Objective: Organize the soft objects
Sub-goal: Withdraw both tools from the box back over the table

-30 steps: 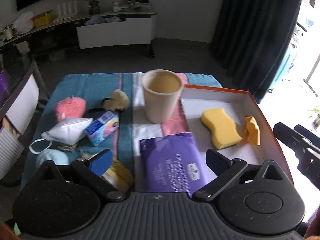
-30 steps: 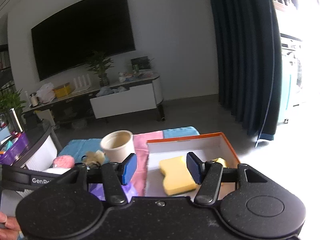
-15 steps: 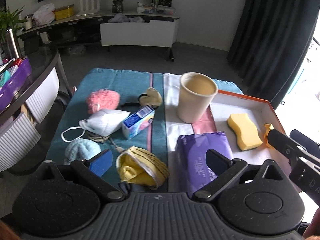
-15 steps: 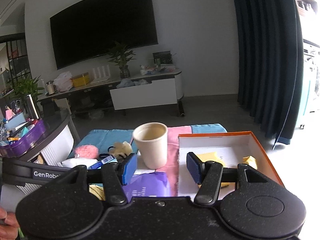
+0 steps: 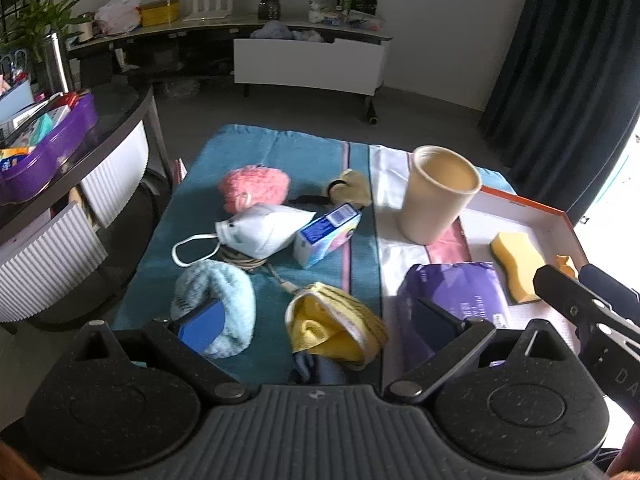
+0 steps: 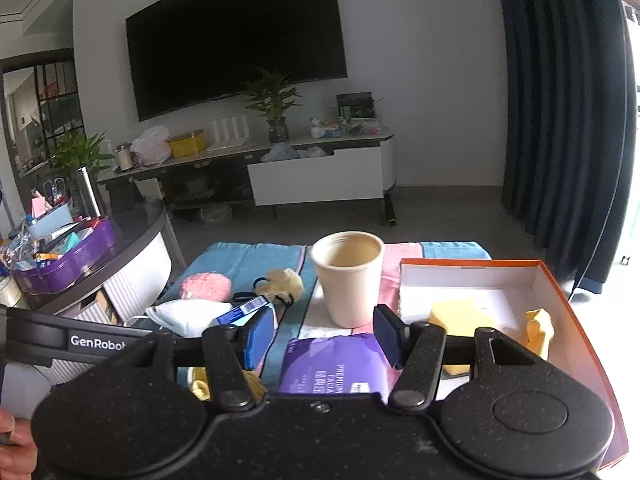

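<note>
While the left gripper (image 5: 316, 326) hung with jaws spread and empty over the crumpled yellow cloth (image 5: 334, 326), apparently lining up on it, the right gripper (image 6: 322, 340), likewise agape and empty, waited above the purple wipes packet (image 6: 334, 364), the orange-rimmed box (image 6: 576, 316) at three o'clock.

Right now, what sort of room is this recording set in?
Most likely a home living room: a big wall-mounted TV above a low media console with potted plants, floor-length dark curtains, and a towel-covered low table.
</note>
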### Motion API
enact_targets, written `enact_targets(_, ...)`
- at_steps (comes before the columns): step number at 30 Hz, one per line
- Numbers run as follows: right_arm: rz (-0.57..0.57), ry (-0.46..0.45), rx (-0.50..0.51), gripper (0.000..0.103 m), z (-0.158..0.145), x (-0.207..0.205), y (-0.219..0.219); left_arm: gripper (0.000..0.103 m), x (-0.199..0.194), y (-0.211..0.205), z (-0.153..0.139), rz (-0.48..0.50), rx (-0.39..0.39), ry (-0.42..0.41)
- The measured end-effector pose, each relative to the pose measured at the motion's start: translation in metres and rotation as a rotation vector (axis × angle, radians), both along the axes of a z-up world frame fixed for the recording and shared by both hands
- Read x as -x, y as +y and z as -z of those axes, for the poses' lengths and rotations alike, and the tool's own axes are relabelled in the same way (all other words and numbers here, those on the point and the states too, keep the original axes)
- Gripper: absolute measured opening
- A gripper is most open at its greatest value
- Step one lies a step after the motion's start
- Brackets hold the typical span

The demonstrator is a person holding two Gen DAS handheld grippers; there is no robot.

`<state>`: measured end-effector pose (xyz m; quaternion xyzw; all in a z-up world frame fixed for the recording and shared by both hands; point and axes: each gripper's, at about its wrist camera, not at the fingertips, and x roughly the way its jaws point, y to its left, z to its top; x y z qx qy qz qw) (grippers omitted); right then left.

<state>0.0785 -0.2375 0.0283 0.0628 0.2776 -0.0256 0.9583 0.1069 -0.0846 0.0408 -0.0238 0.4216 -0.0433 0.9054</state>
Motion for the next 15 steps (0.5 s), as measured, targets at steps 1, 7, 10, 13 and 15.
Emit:
enact_targets(1,-0.005,0.003,0.0,0.067,0.0,-0.001,0.002,0.103,0.0,0.003,0.0,-0.004,0.0,0.001)
enact_targets(7,-0.033,0.014,0.006,0.067,0.004,-0.004,0.014,0.103,0.002,0.016,0.003,-0.028,0.004,0.008)
enact_targets(10,-0.044,0.022,0.008,0.067,0.006,-0.006,0.019,0.103,0.002,0.023,0.004,-0.039,0.006,0.01)
enact_targets(13,-0.055,0.029,0.009,0.067,0.008,-0.007,0.024,0.103,0.003,0.03,0.005,-0.048,0.01,0.015)
enact_targets(15,-0.064,0.035,0.007,0.067,0.01,-0.008,0.027,0.103,0.003,0.034,0.007,-0.055,0.011,0.018)
